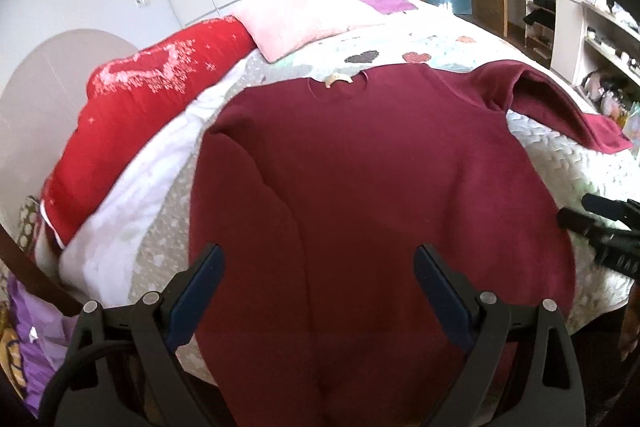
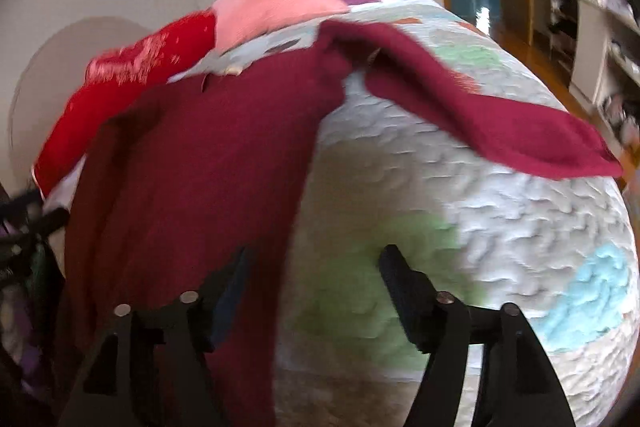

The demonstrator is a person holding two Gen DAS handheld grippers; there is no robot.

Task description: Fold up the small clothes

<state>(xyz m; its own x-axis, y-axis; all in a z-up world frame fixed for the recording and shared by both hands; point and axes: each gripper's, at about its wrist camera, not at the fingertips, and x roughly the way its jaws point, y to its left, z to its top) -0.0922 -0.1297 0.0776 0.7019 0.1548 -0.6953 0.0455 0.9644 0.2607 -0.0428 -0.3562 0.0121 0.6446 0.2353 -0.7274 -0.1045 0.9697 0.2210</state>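
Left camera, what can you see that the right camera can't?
Only the left wrist view shows the whole sweater body with its neck label, the heart patches, and the right gripper at the edge. Only the right wrist view shows the green patch on the quilt. Both show the maroon sweater, its spread sleeve, the pink pillow and open jaws.

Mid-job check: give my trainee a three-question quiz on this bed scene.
1. True or false: the left gripper is open.
2. Which sleeve of the maroon sweater is already folded over its body: the one on the red blanket side, or the one on the shelf side?
3. Multiple choice: the right gripper holds A) a sleeve B) the hem C) nothing.

Key: 1 true; 2 the red blanket side; 3 C.
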